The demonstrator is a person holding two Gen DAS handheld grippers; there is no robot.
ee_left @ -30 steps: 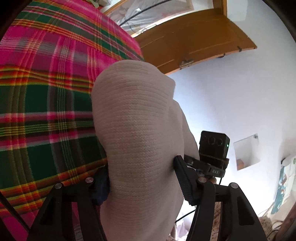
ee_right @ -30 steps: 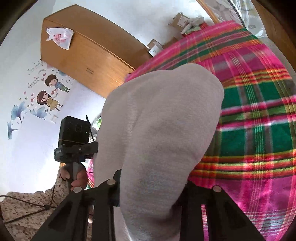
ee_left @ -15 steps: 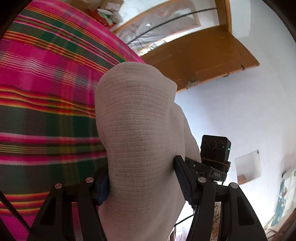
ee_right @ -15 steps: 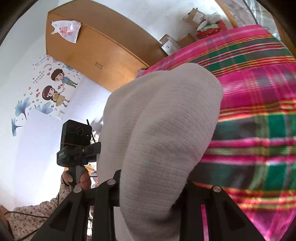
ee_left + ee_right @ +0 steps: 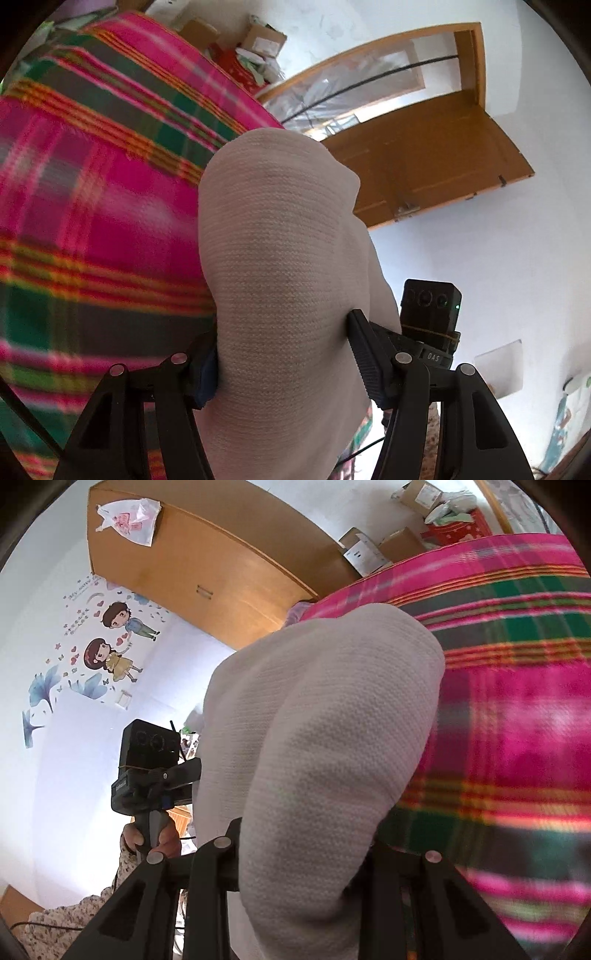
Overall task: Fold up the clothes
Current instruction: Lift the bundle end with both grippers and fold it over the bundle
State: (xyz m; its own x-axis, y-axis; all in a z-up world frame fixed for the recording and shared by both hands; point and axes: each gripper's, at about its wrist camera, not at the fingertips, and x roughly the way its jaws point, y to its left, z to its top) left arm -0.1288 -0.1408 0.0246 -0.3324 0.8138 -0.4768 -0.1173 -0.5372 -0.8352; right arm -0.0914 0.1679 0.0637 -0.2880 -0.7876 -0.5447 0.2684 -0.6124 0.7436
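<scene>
Up close, the left hand-held gripper [image 5: 282, 354] is clamped on a thick bunch of white knit garment [image 5: 280, 258], its two black fingers [image 5: 364, 354] pressing into the cloth from either side. The right hand-held gripper [image 5: 306, 853] grips another bunch of the same white knit garment [image 5: 325, 738] in the same way, the fabric bulging up and forward out of its jaws and hiding most of the fingers. Between the two grips the garment hangs lifted above a bed covered with a pink, green and orange plaid blanket [image 5: 92, 206], which fills the left of the left wrist view and the right of the right wrist view [image 5: 517, 701]. Each camera catches the opposite tool just beside the cloth; in the right wrist view a hand [image 5: 151, 842] is wrapped round the handle of the left one. Farther off stand a wooden door [image 5: 424, 162], a wooden cabinet [image 5: 207, 568] with a plastic bag [image 5: 127, 518] on it, cardboard boxes [image 5: 373, 548] and cartoon wall stickers [image 5: 110, 638].
</scene>
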